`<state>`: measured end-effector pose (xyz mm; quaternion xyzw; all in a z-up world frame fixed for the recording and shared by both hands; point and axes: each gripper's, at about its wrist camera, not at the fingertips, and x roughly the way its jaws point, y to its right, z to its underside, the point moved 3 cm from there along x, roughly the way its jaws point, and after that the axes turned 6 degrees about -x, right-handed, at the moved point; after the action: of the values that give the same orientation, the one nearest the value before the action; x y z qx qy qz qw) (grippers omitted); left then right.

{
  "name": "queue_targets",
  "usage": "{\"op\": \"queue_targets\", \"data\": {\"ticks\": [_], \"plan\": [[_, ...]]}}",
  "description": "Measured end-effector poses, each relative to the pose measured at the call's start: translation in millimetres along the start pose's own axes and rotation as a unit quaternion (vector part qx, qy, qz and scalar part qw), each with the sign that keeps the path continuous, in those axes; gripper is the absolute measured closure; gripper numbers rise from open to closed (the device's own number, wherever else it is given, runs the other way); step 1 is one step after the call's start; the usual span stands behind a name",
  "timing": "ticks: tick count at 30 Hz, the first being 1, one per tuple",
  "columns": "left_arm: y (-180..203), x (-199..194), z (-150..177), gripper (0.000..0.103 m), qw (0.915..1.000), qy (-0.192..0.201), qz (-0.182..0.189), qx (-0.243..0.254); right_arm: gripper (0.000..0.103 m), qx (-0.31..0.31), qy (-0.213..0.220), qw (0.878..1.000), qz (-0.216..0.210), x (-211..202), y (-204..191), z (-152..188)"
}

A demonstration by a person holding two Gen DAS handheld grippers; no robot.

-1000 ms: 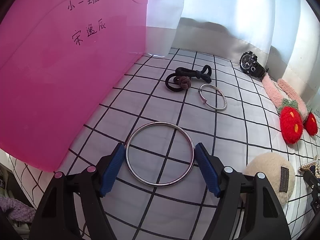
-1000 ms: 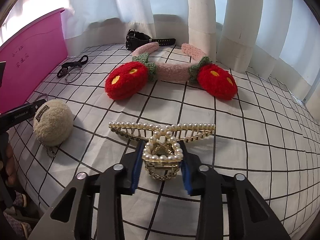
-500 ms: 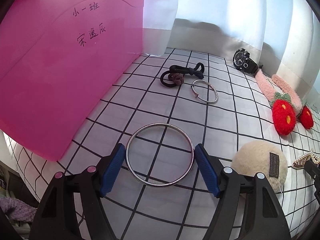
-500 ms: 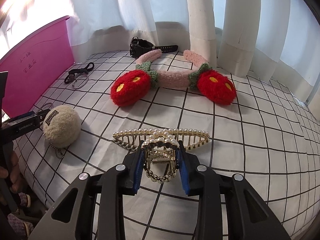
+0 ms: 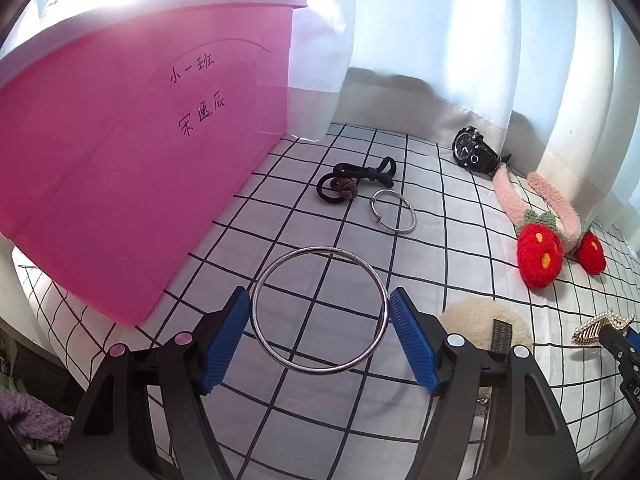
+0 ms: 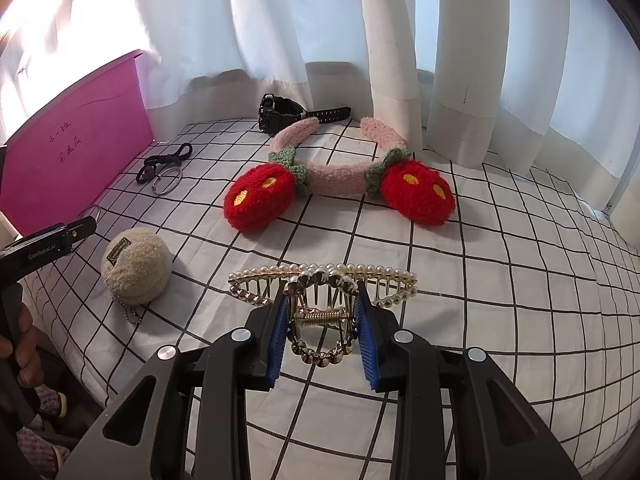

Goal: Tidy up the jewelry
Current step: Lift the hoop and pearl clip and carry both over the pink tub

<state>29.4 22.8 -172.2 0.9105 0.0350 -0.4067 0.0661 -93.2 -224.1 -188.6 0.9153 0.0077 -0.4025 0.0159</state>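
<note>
A large silver bangle (image 5: pixel 324 249) hangs a little above the checked bedsheet (image 5: pixel 440 240), its shadow below it. My left gripper (image 5: pixel 318 300) is shut on it, a blue pad on each side. My right gripper (image 6: pixel 320 300) is shut on a gold pearl hair claw (image 6: pixel 320 272), held off the sheet with its teeth pointing away and its spring showing. The tall pink box (image 5: pixel 120 160) stands just left of the left gripper. At the right edge of the left wrist view the hair claw (image 5: pixel 596 328) shows again.
On the sheet lie black and brown hair ties (image 5: pixel 352 182), a smaller thin bangle (image 5: pixel 413 220), a black watch (image 6: pixel 276 114), a pink headband with red strawberries (image 6: pixel 336 172) and a cream plush pompom on a chain (image 6: pixel 134 268). White curtains close the back.
Both grippers have risen with what they hold. The bangle has come up off the sheet, and the hair claw has lifted and tipped so that its spring shows.
</note>
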Motion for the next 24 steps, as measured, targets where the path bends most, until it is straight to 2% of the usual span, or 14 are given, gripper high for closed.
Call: {"op": "queue_targets", "data": {"ticks": [11, 21, 24], "plan": [[8.7, -41.2, -12.8, 0.034, 0.9995, 0.029, 0.006, -0.008, 0.073, -0.010, 0.019, 1.000, -0.009, -26.5, 7.5, -14.9], [17.0, -96.4, -32.1, 0.034, 0.9971, 0.074, 0.001, -0.020, 0.073, -0.037, 0.063, 0.997, -0.033, -64.5, 12.3, -48.0], [20.4, -112.3, -37.1, 0.034, 0.9967, 0.076, 0.003, -0.031, 0.073, -0.050, 0.082, 0.994, -0.046, -77.5, 10.5, -62.2]]}}
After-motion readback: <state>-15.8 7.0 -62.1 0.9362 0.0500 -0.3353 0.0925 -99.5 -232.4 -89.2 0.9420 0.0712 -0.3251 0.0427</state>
